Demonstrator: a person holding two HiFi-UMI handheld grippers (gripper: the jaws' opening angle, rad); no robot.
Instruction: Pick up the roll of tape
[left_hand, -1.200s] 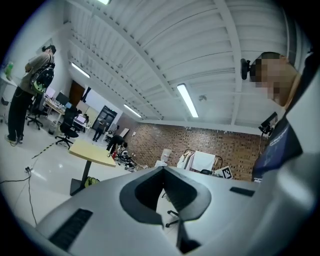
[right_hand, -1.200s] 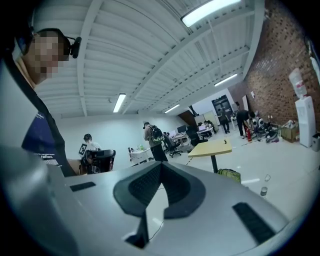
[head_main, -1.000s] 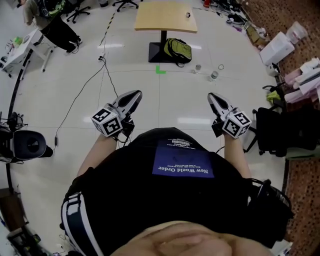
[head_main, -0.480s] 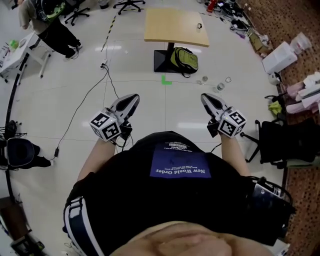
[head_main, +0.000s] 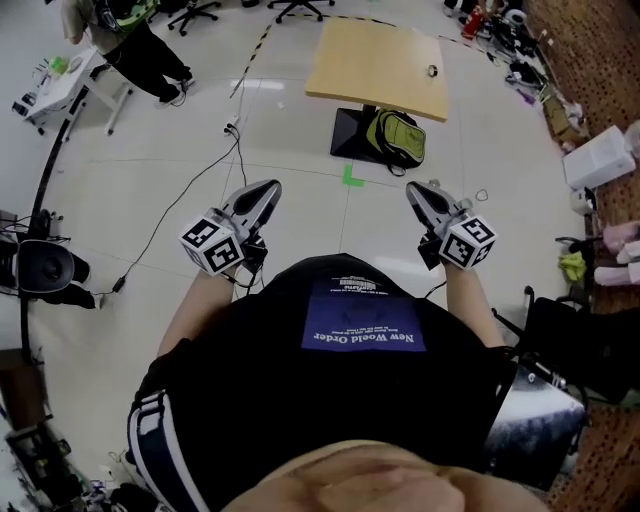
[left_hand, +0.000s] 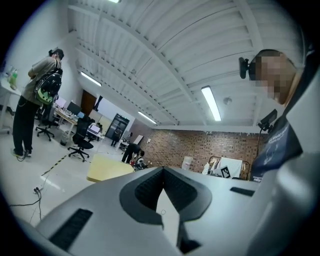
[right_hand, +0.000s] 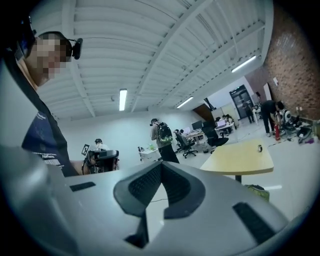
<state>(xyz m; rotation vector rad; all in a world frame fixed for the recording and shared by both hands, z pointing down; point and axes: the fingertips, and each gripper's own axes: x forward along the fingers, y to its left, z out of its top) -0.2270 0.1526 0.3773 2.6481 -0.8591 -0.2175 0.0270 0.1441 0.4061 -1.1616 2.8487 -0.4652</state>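
The roll of tape (head_main: 432, 71) lies on the far right part of the tan bench (head_main: 370, 55), well apart from both grippers. In the right gripper view it shows as a small ring (right_hand: 259, 148) near the bench's right edge. Nothing has touched it yet.

The left gripper (head_main: 268, 187) and the right gripper (head_main: 415, 188) are carried level at waist height, close in front of the person's black shirt (head_main: 350, 380) and pointing out toward the bench. That reads as a carrying pose for the walk, not a reach. The left gripper's fingers (left_hand: 147, 190) are clenched together with nothing between them, and the right gripper's fingers (right_hand: 145, 185) are pressed tip to tip too, equally empty. Keeping them closed makes sense while the tape is this far off, but they will have to part before any grasp.

Against the earlier head views, the bench now sits lower and further right in the picture, with more of its top showing. The green backpack (head_main: 400, 140) at its foot and the green mark on the floor (head_main: 350, 177) have come nearer to the grippers. The grippers keep the same pose relative to the body — so it is the person who has closed in, not the arms that have reached out.
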